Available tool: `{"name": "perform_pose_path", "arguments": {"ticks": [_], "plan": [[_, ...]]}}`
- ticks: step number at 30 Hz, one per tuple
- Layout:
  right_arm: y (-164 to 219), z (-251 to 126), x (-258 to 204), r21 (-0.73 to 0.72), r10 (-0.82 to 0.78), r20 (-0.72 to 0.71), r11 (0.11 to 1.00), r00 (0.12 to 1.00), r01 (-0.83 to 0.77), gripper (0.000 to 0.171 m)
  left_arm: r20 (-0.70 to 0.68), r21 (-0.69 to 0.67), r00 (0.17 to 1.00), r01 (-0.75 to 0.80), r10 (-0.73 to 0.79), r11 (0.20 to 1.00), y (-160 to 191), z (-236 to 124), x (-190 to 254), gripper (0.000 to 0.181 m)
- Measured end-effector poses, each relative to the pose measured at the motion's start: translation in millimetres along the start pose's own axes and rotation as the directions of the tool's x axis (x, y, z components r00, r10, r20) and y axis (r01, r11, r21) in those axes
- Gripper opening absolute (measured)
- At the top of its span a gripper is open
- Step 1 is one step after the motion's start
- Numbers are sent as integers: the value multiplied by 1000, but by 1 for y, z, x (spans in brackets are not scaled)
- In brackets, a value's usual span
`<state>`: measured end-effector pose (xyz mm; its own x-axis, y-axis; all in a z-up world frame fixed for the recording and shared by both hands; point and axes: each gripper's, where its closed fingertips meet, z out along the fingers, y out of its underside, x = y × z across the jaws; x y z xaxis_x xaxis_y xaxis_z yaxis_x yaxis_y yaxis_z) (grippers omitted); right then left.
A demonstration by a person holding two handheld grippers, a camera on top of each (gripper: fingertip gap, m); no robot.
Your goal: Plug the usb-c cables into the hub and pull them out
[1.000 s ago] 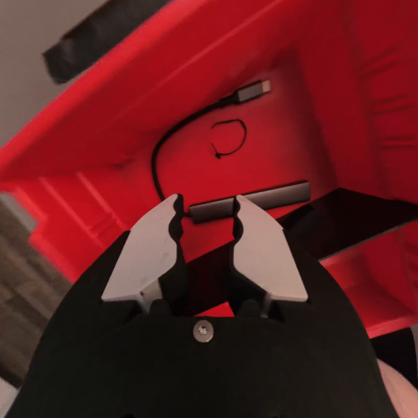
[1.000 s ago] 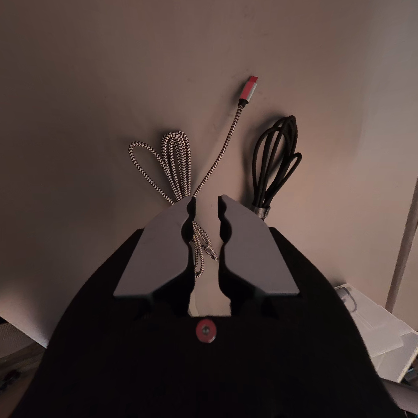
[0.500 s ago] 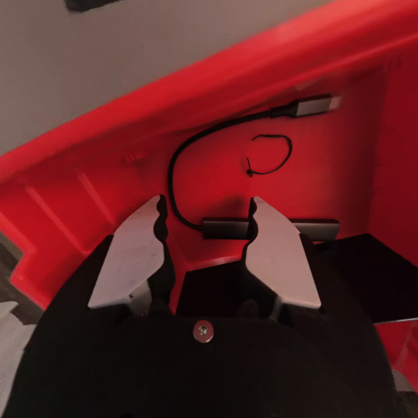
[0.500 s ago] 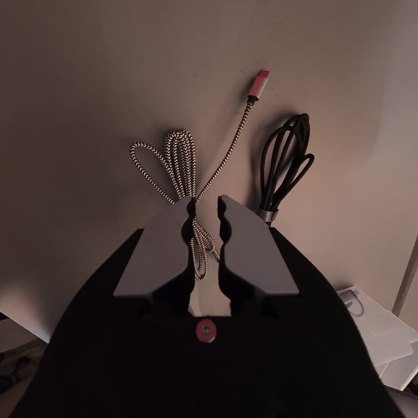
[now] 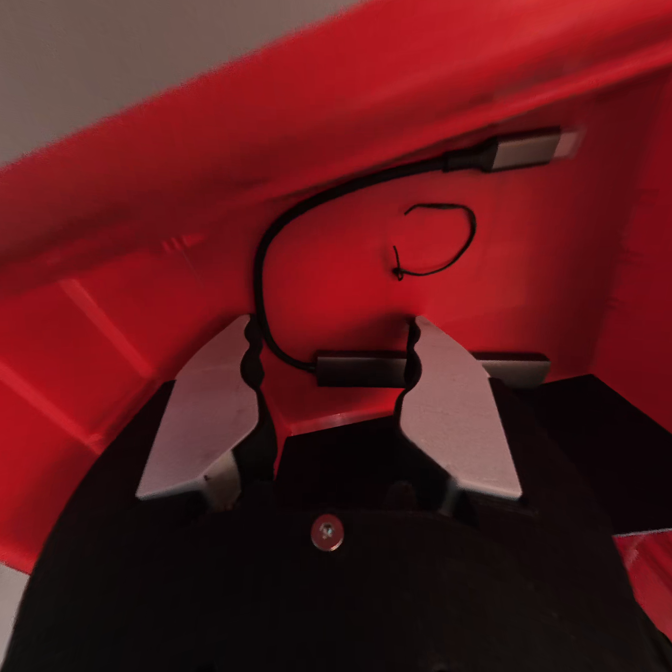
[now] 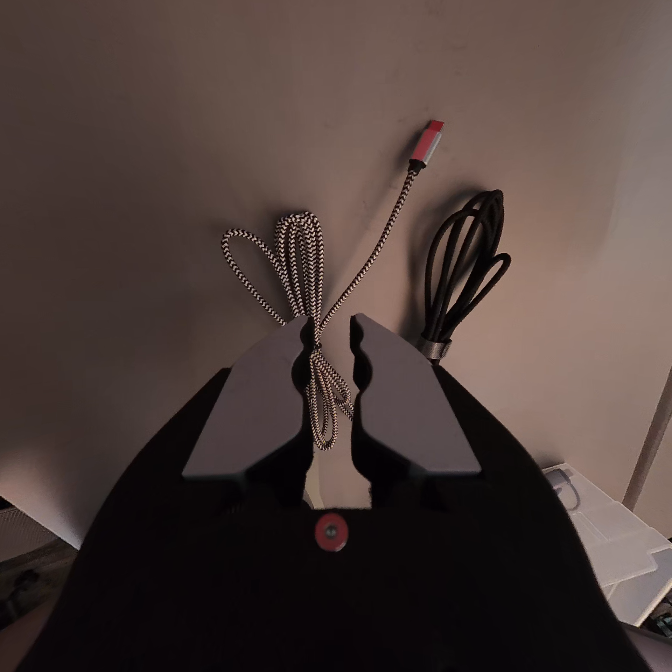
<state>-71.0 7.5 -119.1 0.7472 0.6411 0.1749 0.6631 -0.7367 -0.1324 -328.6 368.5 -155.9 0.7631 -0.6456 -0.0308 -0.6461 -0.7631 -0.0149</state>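
L gripper (image 5: 332,320) jaws spread wide, holding nothing, inside a red bin (image 5: 363,91). Grey hub (image 5: 360,367) lies on the bin floor just past the jaw tips, right tip overlapping its middle; contact can't be told. Hub's black lead (image 5: 269,254) curves up past the left tip to a grey plug (image 5: 520,152) by the far wall. Thin black tie (image 5: 469,240) lies loose ahead of the jaws.

R gripper (image 6: 329,318) jaws parted, nothing gripped, over a pale surface (image 6: 145,145). Braided cable (image 6: 298,262) bundle runs btwn the jaws, its red-tipped plug (image 6: 429,145) ahead-right. Black cable (image 6: 465,262) coil sits right of the right jaw.
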Motion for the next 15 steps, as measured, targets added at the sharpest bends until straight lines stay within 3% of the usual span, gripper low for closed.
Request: {"name": "perform_pose_path", "arguments": {"ticks": [2,4,10,15], "plan": [[0,0,0,1,-2,-2,1000,1000,2,20,-3,-7,1000,-17,17,1000,3,-1,0,58],[0,0,0,-1,-6,-3,1000,1000,6,20,-6,-13,999,-38,38,999,7,-3,-1,19],[0,1,-1,-9,-13,-2,1000,1000,13,20,-23,5,999,-25,25,1000,7,-2,-4,10],[1,0,1,-7,-8,-7,1000,1000,8,20,58,-1,988,-141,140,990,5,-4,-7,5]]}}
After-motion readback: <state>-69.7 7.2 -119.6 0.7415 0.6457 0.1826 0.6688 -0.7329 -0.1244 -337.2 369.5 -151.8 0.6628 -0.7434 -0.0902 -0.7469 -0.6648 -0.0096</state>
